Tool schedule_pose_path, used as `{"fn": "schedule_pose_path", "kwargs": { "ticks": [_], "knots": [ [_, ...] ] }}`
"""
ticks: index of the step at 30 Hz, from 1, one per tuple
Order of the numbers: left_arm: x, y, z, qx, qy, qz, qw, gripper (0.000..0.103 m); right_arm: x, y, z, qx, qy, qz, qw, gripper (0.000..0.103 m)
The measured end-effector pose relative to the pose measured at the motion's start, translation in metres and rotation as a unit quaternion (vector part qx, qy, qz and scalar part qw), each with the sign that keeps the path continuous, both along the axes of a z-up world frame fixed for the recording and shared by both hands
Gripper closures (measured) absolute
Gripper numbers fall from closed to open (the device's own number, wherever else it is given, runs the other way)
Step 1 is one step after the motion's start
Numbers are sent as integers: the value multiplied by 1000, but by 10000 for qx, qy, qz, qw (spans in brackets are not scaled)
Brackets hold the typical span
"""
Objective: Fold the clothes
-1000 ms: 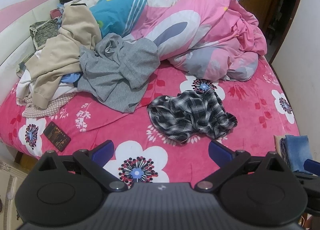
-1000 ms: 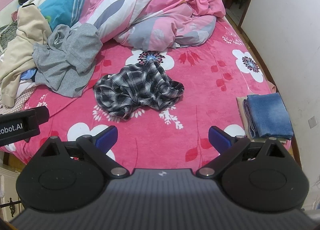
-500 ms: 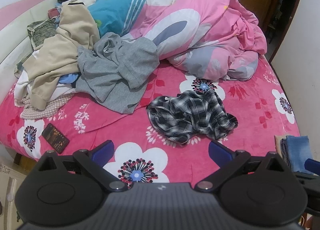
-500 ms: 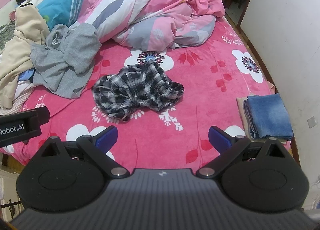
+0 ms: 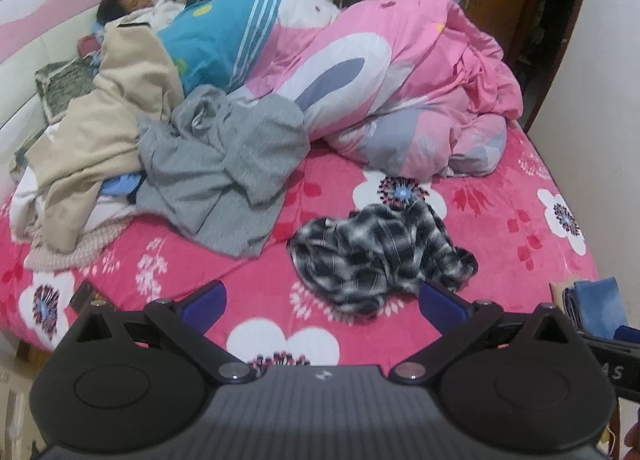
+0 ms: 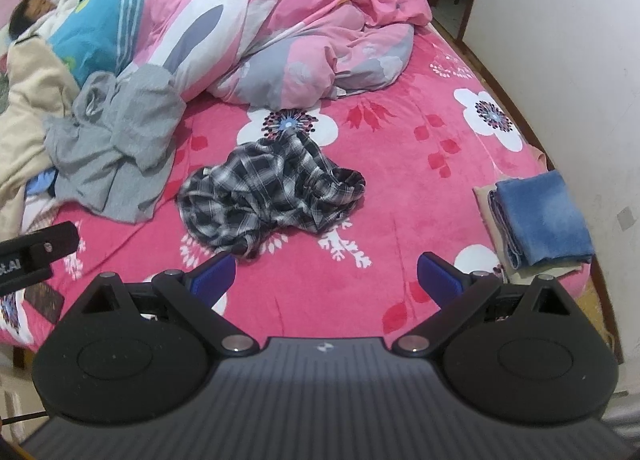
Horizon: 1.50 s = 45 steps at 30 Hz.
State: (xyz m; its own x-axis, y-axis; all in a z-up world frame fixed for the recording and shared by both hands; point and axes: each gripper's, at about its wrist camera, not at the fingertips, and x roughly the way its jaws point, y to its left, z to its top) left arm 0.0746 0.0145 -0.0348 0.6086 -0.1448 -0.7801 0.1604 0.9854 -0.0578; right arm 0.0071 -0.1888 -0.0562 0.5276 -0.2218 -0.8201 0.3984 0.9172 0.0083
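Left gripper [image 5: 322, 306] jaws spread wide, nothing between them, held above the near edge of the bed [image 5: 500, 215]. Right gripper [image 6: 326, 272] jaws also wide apart and empty, above the same near edge. Plaid shirt [image 6: 272, 191], black and white, lies crumpled in a heap mid-bed on the pink floral blanket, just ahead of both grippers, apart from them; in the left view its near edge sits just past the right finger. Grey garment [image 6: 116, 151] rumpled to the left of the plaid shirt, leaning on the pile behind. Beige garment [image 5: 100, 131] draped further left. Folded blue jeans [image 6: 540, 215] at the bed's right edge on a beige folded item. Big pink quilt [image 5: 400, 87] bunched at the back. A person lies at the far left by the headboard.
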Motion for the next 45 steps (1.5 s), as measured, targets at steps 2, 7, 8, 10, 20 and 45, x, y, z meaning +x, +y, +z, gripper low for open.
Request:
{"fn": "schedule_pose_path", "kwargs": {
  "ticks": [2, 7, 8, 10, 20, 45],
  "knots": [
    [10, 2, -7, -104, -18, -73, 9999, 0, 1, -3, -6, 42, -97, -86, 9999, 5],
    [44, 3, -28, -698, 257, -233, 9970, 0, 4, -15, -20, 29, -169, -115, 9998, 5],
    [52, -1, -31, -706, 282, -250, 9968, 0, 6, -19, -22, 17, -197, -84, 9998, 5],
    [68, -11, -39, -707, 325, -286, 9966, 0, 14, -32, -26, 28, -235, -37, 9997, 5],
    [164, -107, -93, -157, 296, -589, 9977, 2, 137, -138, -94, 776, -289, 585, 9948, 5],
    [276, -195, -223, -1278, 2044, -1263, 9623, 31, 261, -98, -253, 1943, -161, 3472, 9173, 92]
  ]
}}
